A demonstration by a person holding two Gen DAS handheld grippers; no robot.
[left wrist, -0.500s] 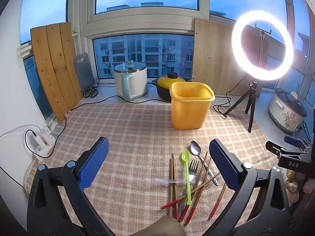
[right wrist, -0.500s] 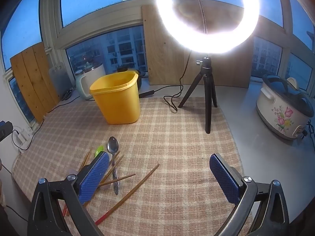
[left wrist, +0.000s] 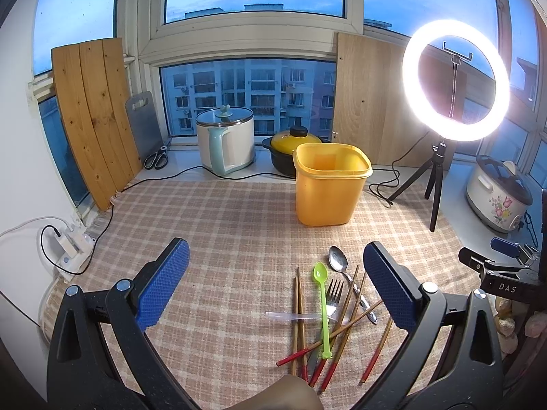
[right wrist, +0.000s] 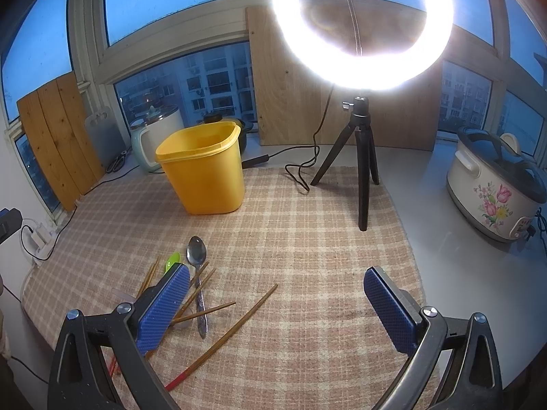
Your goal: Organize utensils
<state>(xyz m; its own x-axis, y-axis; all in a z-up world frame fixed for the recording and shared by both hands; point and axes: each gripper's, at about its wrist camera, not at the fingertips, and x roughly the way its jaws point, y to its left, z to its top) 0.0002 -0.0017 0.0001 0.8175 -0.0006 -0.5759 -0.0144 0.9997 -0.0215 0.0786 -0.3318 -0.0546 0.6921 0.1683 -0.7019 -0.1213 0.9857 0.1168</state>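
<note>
On the checked cloth [left wrist: 222, 225] covering the worktop, nothing has shifted since the earlier frame: the utensils [left wrist: 328, 311] lie heaped at six o'clock from the yellow bin [left wrist: 328, 188], and both the left gripper [left wrist: 275, 287] and right gripper [right wrist: 277, 311] hover with jaws wide, empty.

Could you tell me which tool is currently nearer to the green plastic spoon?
Left. The green plastic spoon lies between the open fingers of the left tool. The right tool sits off to the spoon's right, with only its left finger overlapping the pile.
</note>
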